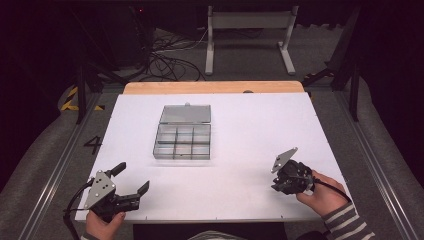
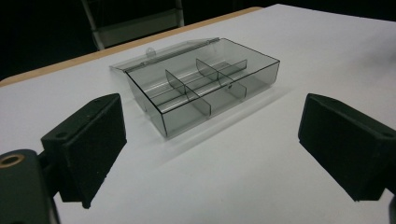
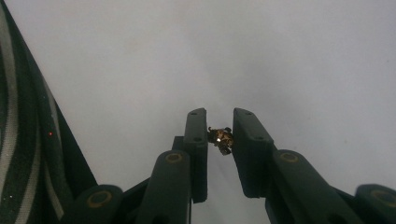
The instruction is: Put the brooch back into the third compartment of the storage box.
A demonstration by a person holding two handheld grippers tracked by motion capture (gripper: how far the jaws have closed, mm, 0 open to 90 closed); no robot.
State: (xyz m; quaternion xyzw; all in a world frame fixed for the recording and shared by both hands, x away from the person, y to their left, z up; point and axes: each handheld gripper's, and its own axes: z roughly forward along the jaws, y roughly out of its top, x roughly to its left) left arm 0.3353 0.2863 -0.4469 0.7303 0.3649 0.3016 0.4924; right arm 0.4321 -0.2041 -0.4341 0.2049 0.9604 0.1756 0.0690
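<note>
A clear smoky plastic organiser box (image 1: 182, 140) with several compartments sits in the middle of the white table (image 1: 250, 130), its lid (image 1: 185, 114) laid open behind it. The same box (image 2: 205, 84) lies ahead of my left gripper (image 2: 210, 154), whose jaws stand wide open with nothing between them. That left gripper (image 1: 131, 180) rests near the table's front left corner. My right gripper (image 1: 280, 181) is at the front right, pointing down at the table. In the right gripper view its jaws (image 3: 219, 135) are shut on a small brownish metallic part (image 3: 221, 138).
A wooden strip (image 1: 215, 87) edges the table's far side. Beyond it are a grey metal stand (image 1: 248, 37) and loose cables (image 1: 170, 60) on the floor. A striped sleeve (image 3: 18, 140) shows at the left of the right gripper view.
</note>
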